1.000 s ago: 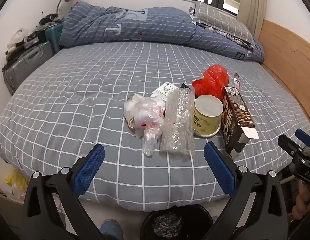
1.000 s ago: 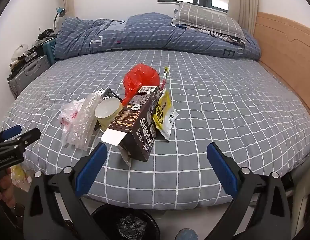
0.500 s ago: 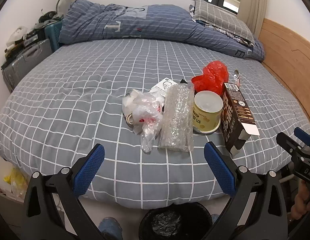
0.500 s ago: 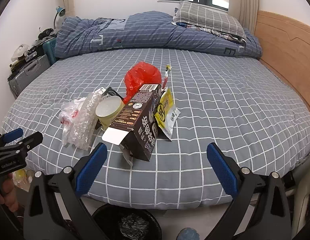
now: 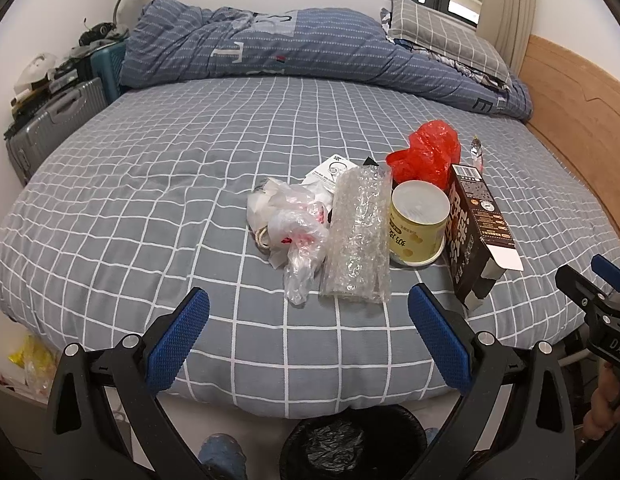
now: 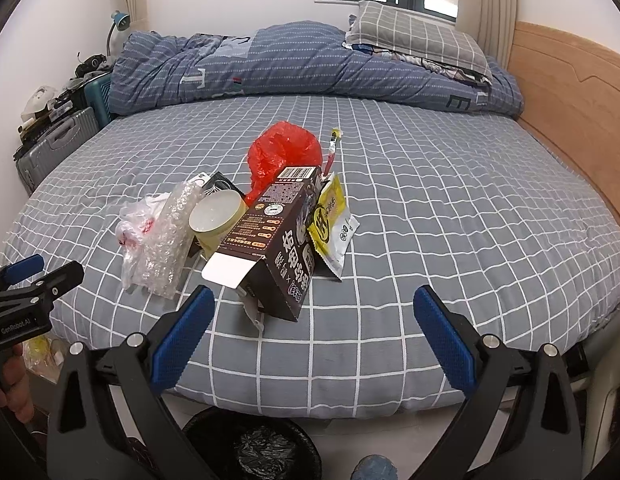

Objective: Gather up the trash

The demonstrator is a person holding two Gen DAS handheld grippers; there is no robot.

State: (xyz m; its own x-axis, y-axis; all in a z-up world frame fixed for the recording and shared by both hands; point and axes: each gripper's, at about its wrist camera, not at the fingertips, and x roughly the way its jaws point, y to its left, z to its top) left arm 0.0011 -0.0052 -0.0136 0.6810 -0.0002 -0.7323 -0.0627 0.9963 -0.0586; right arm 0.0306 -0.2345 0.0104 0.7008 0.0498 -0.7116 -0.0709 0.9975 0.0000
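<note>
Left wrist view: left claw [image 5: 308, 336] spread, empty; right claw [image 6: 314, 332] likewise; black-lined bin [image 5: 352, 442] below bed edge.

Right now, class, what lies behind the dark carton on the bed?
Behind the dark carton sits a red bag, with a yellow packet beside the carton. The carton hides the bag's base.

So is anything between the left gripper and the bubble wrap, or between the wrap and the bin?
Nothing visible. The open left gripper faces the bubble wrap across bare bedsheet. The bin sits on the floor just below the bed edge, its mouth uncovered.
</note>
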